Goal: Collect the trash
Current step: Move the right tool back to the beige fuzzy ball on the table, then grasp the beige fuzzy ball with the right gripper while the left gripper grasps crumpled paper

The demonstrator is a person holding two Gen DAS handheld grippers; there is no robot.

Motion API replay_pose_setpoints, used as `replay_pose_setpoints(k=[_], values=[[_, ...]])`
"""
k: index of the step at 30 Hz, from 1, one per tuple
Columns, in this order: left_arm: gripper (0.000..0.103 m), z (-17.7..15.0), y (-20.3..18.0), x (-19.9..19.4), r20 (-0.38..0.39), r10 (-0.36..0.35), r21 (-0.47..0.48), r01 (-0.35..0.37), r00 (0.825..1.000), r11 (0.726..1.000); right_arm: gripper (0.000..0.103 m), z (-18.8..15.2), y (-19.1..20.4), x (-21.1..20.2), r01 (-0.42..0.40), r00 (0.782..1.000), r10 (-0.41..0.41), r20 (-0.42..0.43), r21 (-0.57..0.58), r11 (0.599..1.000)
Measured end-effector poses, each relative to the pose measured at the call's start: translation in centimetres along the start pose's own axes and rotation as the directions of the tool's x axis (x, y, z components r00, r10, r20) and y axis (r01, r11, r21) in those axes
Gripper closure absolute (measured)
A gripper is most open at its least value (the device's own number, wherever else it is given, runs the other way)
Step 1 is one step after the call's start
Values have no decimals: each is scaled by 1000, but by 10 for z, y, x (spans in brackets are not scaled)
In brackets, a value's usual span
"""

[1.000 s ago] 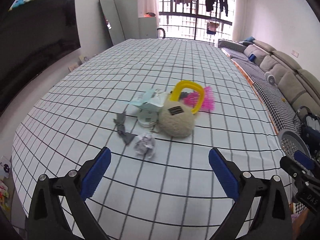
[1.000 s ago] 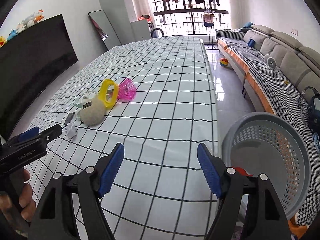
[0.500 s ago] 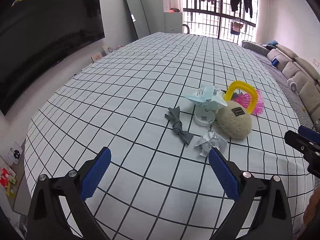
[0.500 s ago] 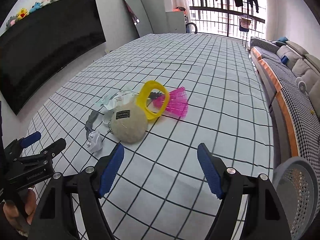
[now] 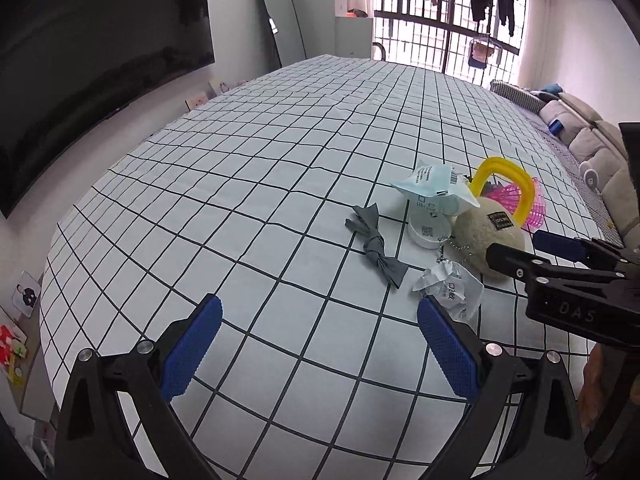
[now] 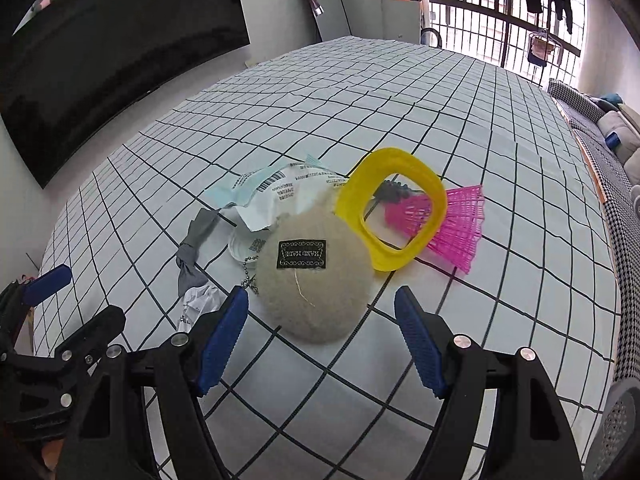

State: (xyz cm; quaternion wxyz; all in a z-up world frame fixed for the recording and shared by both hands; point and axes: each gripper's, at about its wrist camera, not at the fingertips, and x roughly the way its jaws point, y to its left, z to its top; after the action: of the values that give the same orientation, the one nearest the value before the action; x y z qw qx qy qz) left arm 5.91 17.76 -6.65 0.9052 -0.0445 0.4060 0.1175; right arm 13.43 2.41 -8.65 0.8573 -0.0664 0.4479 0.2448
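**Currently on the checked table: two open grippers, one cluster of litter**

Right gripper: jaws spread wide, holding nothing. Its blue fingertips sit on either side of the near edge of the fuzzy beige pouch, without a visible clamp on it.

Left gripper: jaws likewise wide apart and empty, hovering over bare cloth. Its right fingertip lies just beside the crumpled paper wad.

Fuzzy beige pouch: round, black sewn label on top, a bead chain trailing from its left side.

Crumpled paper wad: white with printed marks, at the near left of the cluster, touching or nearly touching the grey bow tie.

Grey bow tie: knotted fabric, lying flat, left of the pouch.

Torn wrapper: pale blue and white with a barcode, resting over a small white round tub behind the pouch.

Yellow ring: rounded-square plastic frame, tilted, leaning on the far right side of the pouch.

Pink plastic piece: ribbed, fan-shaped, under and behind the ring.

Table: white cloth with a black grid.

Grey perforated basket: only a rim portion shows at the lower right, beyond the table's edge.

Surroundings: dark screen on the left wall, sofa to the right.
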Motion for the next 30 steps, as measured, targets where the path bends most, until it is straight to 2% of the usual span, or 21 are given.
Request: replay_pose_setpoints(k=[6, 9, 11, 14, 18, 23, 30], values=[[7, 0, 1, 2, -13, -9, -8, 9, 1000, 1000, 31, 5, 13, 13, 35, 999, -35, -9, -44, 998], [7, -1, 0, 2, -19, -13, -11, 13, 1000, 1000, 31, 6, 15, 18, 13, 1000, -14, -15, -49, 999], [7, -1, -1, 2, -19, -13, -9, 13, 1000, 1000, 35, 6, 17, 17, 18, 1000, -18, -9, -58, 998], [7, -2, -4, 2, -23, -17, -7, 17, 1000, 1000, 50, 8, 21, 16, 6, 1000, -6, -1, -64, 998], [7, -1, -8, 3, -34, -32, -6, 32, 999, 999, 53, 5, 18, 7, -5, 1000, 5, -3, -63, 998], [7, -1, -12, 3, -41, -48, -10, 47, 998, 999, 53, -7, 9, -16, -13, 1000, 14, 18, -11, 1000], [7, 3, -22, 8, -64, -93, -36, 90, 994, 995, 53, -44, -17, -51, 57, 997, -63, 52, 115, 992]])
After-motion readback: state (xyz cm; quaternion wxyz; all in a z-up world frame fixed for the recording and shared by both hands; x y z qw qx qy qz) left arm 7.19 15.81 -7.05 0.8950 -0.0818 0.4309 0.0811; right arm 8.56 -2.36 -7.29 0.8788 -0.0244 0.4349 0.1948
